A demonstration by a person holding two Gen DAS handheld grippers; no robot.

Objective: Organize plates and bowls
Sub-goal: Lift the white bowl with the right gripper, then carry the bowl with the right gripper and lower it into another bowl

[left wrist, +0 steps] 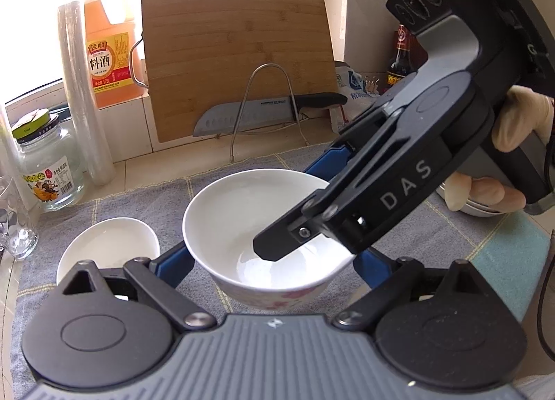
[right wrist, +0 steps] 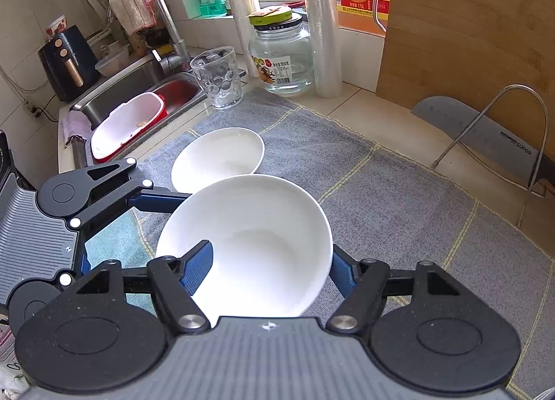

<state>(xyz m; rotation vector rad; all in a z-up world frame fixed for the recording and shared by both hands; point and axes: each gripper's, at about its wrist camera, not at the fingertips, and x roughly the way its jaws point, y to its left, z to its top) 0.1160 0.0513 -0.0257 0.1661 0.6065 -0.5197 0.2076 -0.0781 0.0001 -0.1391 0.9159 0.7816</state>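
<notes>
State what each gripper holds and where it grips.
Both hold the large white bowl. The right gripper pinches its rim, one finger inside and one outside. The left gripper clasps its outer wall from both sides.

White bowls on a grey checked cloth

The large bowl (left wrist: 267, 237) is white with pink flowers outside; the small bowl (left wrist: 107, 247) plain white. The cloth (right wrist: 381, 198) is grey with yellow lines; gripper fingers (right wrist: 197, 268) are blue.

A cutting board (left wrist: 236, 53) leans behind a knife (left wrist: 249, 115), beside a glass jar (left wrist: 48, 164).
</notes>
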